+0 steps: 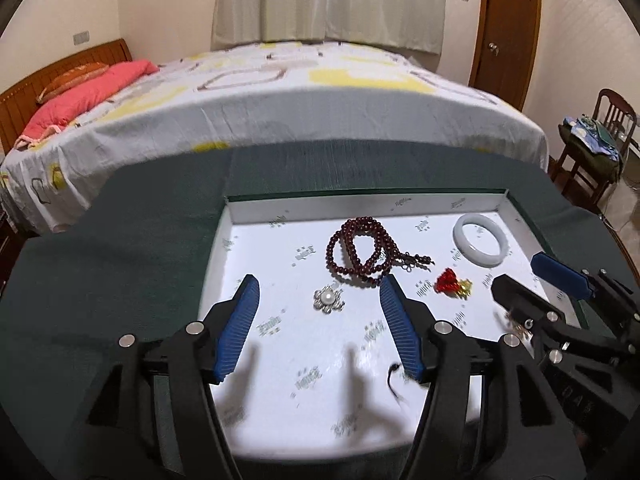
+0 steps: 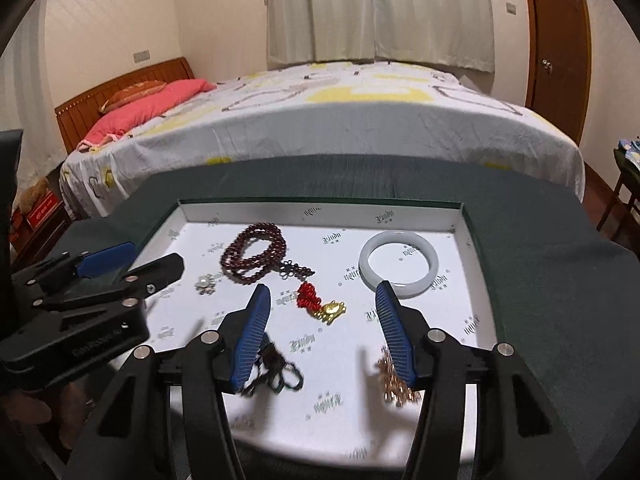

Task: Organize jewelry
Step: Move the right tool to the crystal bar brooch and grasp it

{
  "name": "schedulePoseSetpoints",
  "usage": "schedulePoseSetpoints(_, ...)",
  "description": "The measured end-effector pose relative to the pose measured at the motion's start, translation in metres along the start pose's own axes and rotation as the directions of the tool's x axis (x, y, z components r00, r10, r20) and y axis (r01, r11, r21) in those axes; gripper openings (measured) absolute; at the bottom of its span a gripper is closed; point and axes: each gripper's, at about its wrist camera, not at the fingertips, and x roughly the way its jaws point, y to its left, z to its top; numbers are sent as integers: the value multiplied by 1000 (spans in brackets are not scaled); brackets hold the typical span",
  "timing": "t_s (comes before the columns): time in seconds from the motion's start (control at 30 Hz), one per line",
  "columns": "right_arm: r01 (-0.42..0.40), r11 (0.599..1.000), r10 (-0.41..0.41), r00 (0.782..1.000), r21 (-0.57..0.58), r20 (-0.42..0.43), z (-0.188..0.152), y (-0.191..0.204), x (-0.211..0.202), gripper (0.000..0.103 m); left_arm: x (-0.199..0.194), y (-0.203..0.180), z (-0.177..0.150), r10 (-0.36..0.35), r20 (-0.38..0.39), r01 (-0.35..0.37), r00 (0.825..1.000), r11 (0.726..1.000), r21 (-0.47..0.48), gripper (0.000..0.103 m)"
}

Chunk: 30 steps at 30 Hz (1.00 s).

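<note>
Two grippers, ours: left gripper (image 1: 320, 296) and right gripper (image 2: 322, 306) both parted, ribbed blue pads gripping nothing. Under them, smooth white printed tray (image 2: 320, 212) on dark green felt. Dark red beads (image 2: 256, 256) coiled near far edge; glossy white bangle (image 2: 398, 266) toward far right corner; red-gold charm (image 2: 320, 306) and pearl brooch (image 1: 329, 300) mid-tray. Near edge: blurry chains, open floor between.

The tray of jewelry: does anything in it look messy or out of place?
Mostly tidy. The dark red bead necklace lies in a loose heap, and a dark cord piece sits bunched near the front of the tray.
</note>
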Motion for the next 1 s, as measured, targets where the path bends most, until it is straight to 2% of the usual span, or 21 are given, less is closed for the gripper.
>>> schedulePoseSetpoints(0.27, 3, 1000, -2, 1000, -20, 13, -24, 12, -36, 54, -41, 15, -26, 11, 11, -11, 1000, 1000, -5, 61)
schedulePoseSetpoints(0.53, -15, 999, 14, 1000, -33, -16, -54, 28, -57, 54, -78, 33, -64, 42, 1, -42, 999, 999, -11, 61)
schedulePoseSetpoints(0.77, -49, 997, 46, 997, -62, -56, -77, 52, -62, 54, -98, 49, -90, 64, -24, -64, 998, 998, 2, 61)
schedulePoseSetpoints(1.0, -70, 993, 59, 992, -95, -115, -97, 74, -52, 53, -104, 63, -103, 74, -40, -74, 996, 997, -6, 61)
